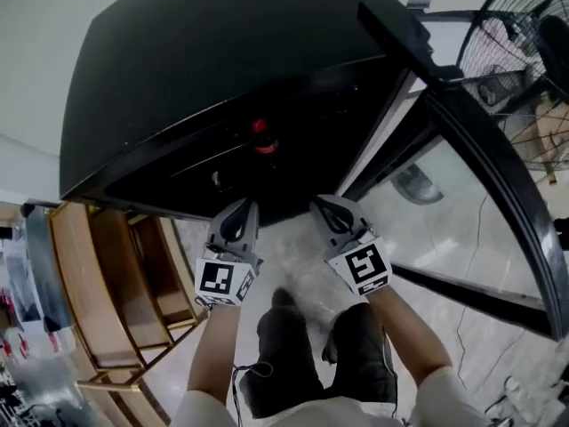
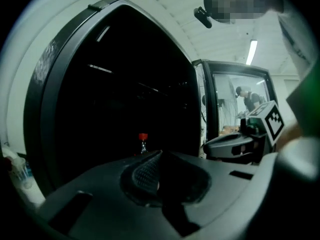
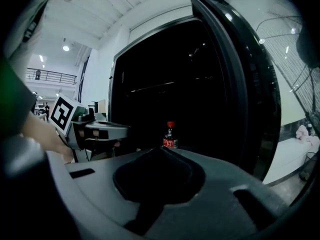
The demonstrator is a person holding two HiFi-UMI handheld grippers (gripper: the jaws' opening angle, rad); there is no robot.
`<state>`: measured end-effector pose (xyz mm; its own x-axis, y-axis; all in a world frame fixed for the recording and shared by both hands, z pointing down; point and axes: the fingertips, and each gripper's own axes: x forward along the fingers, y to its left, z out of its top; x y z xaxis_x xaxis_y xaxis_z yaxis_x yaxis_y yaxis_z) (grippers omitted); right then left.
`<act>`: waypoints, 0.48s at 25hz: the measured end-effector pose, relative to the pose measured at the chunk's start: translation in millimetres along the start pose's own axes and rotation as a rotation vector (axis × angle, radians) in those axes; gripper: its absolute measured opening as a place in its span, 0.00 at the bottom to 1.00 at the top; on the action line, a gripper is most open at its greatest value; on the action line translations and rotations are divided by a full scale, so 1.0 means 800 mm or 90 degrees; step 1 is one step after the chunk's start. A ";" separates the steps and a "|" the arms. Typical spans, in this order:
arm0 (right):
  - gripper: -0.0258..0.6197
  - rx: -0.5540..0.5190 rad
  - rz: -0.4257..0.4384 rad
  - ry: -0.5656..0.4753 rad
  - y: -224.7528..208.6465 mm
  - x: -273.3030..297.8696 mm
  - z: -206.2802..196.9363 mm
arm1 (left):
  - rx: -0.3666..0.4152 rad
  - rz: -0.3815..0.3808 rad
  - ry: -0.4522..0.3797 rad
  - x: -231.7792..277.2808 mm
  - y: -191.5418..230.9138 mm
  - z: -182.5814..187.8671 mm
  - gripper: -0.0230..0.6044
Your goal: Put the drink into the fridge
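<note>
The fingers (image 2: 142,171) of the left gripper (image 2: 159,156) are pressed together with nothing between them, and those of the right gripper (image 3: 160,151) also meet empty. Both hover side by side at the head view's lower centre. Beyond them the drink bottle (image 1: 264,139) stands upright inside the dark fridge (image 1: 178,60), whose door (image 1: 444,203) hangs open at right.

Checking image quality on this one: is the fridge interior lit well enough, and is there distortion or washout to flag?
Head view: the fridge interior is nearly black, and only the red cap of the bottle stands out; edges bend strongly; the glass door looks pale and washed. Left gripper view: same darkness, bottle small and dim, black vignette at the corners. Right gripper view: bottle clearest, against black.
</note>
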<state>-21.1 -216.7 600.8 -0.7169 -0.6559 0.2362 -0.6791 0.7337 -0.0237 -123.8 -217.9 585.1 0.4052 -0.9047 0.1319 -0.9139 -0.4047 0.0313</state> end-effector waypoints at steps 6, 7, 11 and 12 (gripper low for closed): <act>0.04 0.002 -0.004 0.016 0.016 -0.063 0.080 | -0.008 0.007 0.015 -0.049 -0.033 0.101 0.05; 0.04 0.001 -0.004 0.023 0.018 -0.076 0.095 | -0.006 0.006 0.015 -0.057 -0.038 0.119 0.05; 0.04 -0.005 -0.010 0.033 0.023 -0.122 0.159 | 0.000 0.003 0.018 -0.088 -0.057 0.174 0.05; 0.04 -0.005 -0.010 0.036 0.025 -0.134 0.174 | 0.000 0.003 0.022 -0.095 -0.062 0.188 0.05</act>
<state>20.2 -156.5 439.8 -0.6961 -0.6563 0.2910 -0.6886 0.7251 -0.0119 -105.3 -148.8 424.7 0.3996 -0.9016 0.1656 -0.9159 -0.4002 0.0313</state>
